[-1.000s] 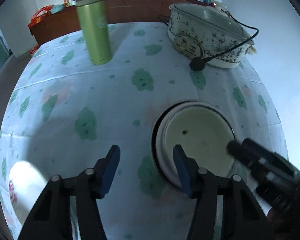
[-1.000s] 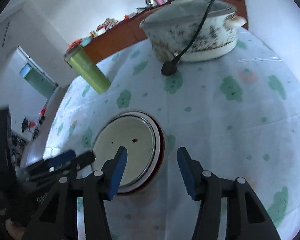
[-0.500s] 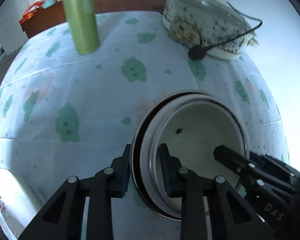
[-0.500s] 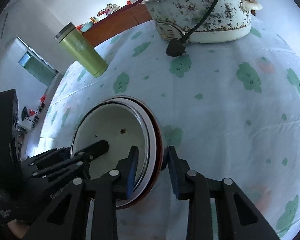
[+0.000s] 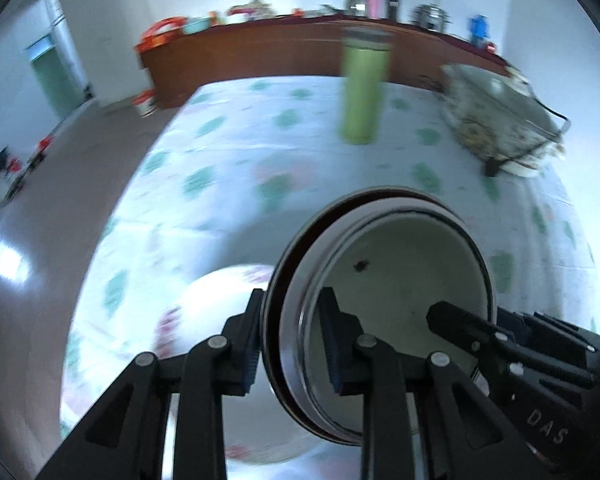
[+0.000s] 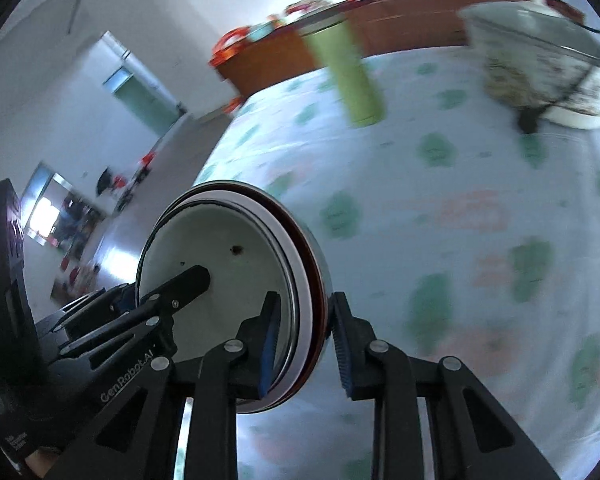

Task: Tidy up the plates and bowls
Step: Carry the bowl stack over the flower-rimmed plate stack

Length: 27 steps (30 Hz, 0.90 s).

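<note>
A stack of nested dishes, a white enamel bowl [image 5: 400, 276] inside a white plate and a dark red-rimmed plate, is held in the air above the table by both grippers. My left gripper [image 5: 290, 344] is shut on the stack's left rim. My right gripper [image 6: 304, 344] is shut on its right rim [image 6: 306, 264]; it also shows in the left wrist view [image 5: 500, 344]. A white floral plate [image 5: 216, 300] lies on the tablecloth below and left of the stack.
A green thermos [image 5: 362, 92] stands at the table's far middle. A speckled electric cooker [image 5: 500, 120] with a black cord sits at the far right. A wooden sideboard [image 5: 280, 52] with kitchenware runs along the back wall. The table's left edge drops to the floor.
Both grippers closed on the stack's opposite rims, then lifted it off the table and carried it left. The white floral plate has come into view below it.
</note>
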Each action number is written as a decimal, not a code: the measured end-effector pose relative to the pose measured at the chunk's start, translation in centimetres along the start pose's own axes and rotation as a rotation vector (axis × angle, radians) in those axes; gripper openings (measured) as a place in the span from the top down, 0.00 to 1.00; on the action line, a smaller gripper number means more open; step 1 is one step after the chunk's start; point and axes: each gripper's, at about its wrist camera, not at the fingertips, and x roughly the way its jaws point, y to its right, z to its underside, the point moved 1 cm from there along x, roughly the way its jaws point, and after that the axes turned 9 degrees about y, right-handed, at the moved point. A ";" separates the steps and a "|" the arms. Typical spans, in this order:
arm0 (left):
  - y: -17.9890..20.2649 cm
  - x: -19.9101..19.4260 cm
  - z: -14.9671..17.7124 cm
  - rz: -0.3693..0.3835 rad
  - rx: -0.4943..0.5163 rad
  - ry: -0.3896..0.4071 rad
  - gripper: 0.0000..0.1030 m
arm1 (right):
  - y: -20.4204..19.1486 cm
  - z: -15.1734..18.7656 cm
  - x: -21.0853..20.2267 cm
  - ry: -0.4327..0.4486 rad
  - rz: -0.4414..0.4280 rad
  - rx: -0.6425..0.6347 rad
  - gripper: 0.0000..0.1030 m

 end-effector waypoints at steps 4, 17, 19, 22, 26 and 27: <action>-4.4 0.3 2.1 -0.044 -0.059 -0.029 0.75 | -4.0 1.8 2.6 -0.056 -0.034 -0.054 0.73; -5.6 2.3 4.1 -0.020 -0.101 -0.081 0.75 | -5.6 3.6 6.1 -0.120 0.012 -0.072 0.73; -5.6 2.1 3.8 -0.016 -0.097 -0.073 0.75 | -5.5 3.6 5.6 -0.112 0.015 -0.068 0.73; -5.4 1.9 3.4 -0.014 -0.093 -0.064 0.75 | -5.5 3.4 4.9 -0.103 0.016 -0.067 0.73; -5.2 1.4 3.1 -0.017 -0.087 -0.050 0.75 | -5.6 2.8 4.3 -0.093 0.020 -0.074 0.73; -5.2 1.4 3.1 -0.018 -0.088 -0.049 0.75 | -5.6 2.8 4.2 -0.095 0.019 -0.072 0.73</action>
